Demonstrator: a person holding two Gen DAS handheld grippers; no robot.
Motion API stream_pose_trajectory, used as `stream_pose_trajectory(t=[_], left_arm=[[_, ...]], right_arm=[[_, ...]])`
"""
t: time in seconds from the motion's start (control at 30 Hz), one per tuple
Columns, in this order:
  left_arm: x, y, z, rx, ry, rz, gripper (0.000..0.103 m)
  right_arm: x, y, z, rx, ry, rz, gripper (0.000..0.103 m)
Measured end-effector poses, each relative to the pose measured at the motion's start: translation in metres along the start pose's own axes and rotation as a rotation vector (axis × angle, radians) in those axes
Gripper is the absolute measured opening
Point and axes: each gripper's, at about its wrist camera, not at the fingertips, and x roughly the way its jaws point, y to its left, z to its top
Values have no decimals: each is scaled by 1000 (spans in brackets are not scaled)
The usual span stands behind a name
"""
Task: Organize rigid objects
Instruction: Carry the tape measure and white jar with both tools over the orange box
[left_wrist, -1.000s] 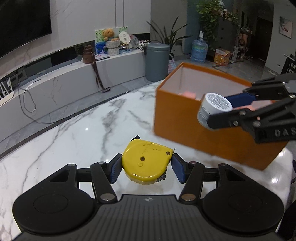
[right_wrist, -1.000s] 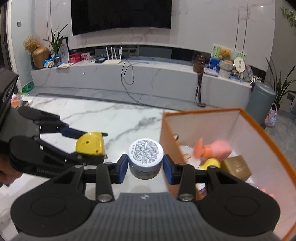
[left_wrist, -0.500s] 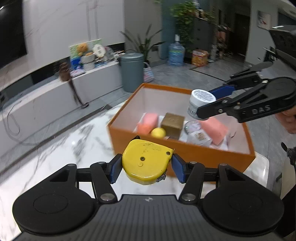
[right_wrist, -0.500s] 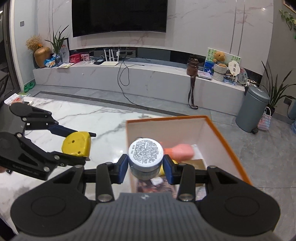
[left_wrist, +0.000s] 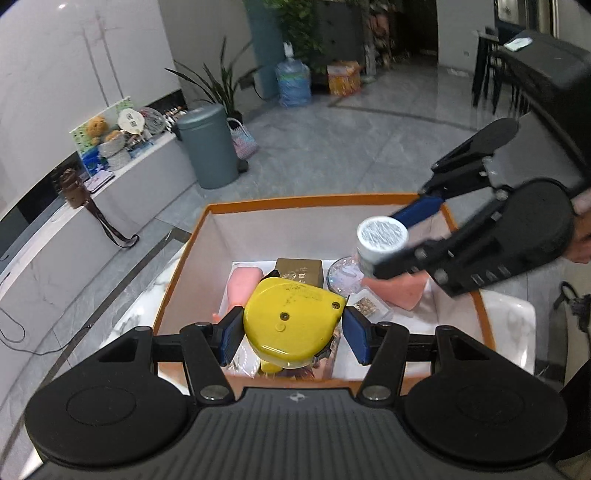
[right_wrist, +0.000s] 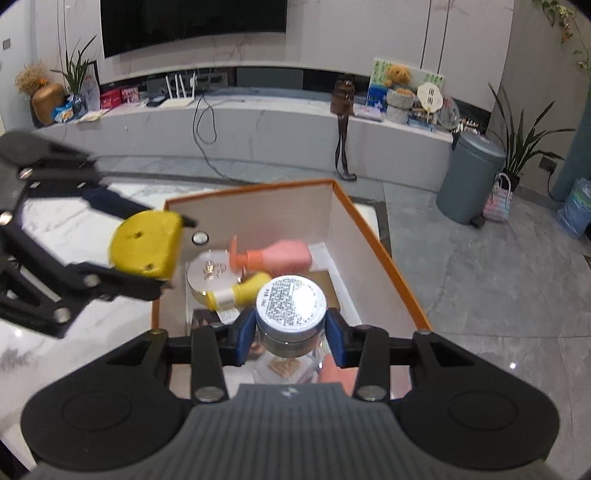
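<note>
We hold two grippers above the orange box (left_wrist: 487, 325), which stands on the marble table (right_wrist: 55, 218) at its right edge. On the left, our left gripper (left_wrist: 293, 334) pinches a yellow tape measure (left_wrist: 291, 325) between its blue pads (left_wrist: 233, 334); the case is rounded on one side and flat on the other, scuffed, with small screws in its face, and it hangs over the near left part of the box. The box has an orange outside and rim and white inner walls. Inside it lie a pink pump bottle (right_wrist: 280, 254) near the far wall, a small yellow bottle (right_wrist: 240, 291), a round clear case (right_wrist: 208, 275) and a brown carton (left_wrist: 299, 269), all close together on the bottom. On the right, our right gripper (right_wrist: 291, 334) is clamped on a small round jar (right_wrist: 291, 314) with a white printed lid and a grey body, held over the near right part of the box, above its contents
</note>
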Motion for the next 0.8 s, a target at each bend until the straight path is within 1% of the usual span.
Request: stream_pose_trajectory(t=[0.1,0.23,0.3,0.43,0.67,0.8], left_arm=[[18,-2,7,41,53,-15,66],[42,-11,8,120,137,-38,66],[52,-18,7,148,166,-57,66],[66,-25,7,164,206,-97,66],[86,-37,4,193,282,-193,66],[96,-41,2,211,322,-222,66]], right_arm=[[7,0,-2,-24,41,21,41],[14,0,-9,-63,104,44,41],[19,0,-13,-72,132,49,41],[26,-2,-18,-77,168,54,41],[30,-6,-22,-84,213,103,41],[32,-5,-25,-112,251,143,41]])
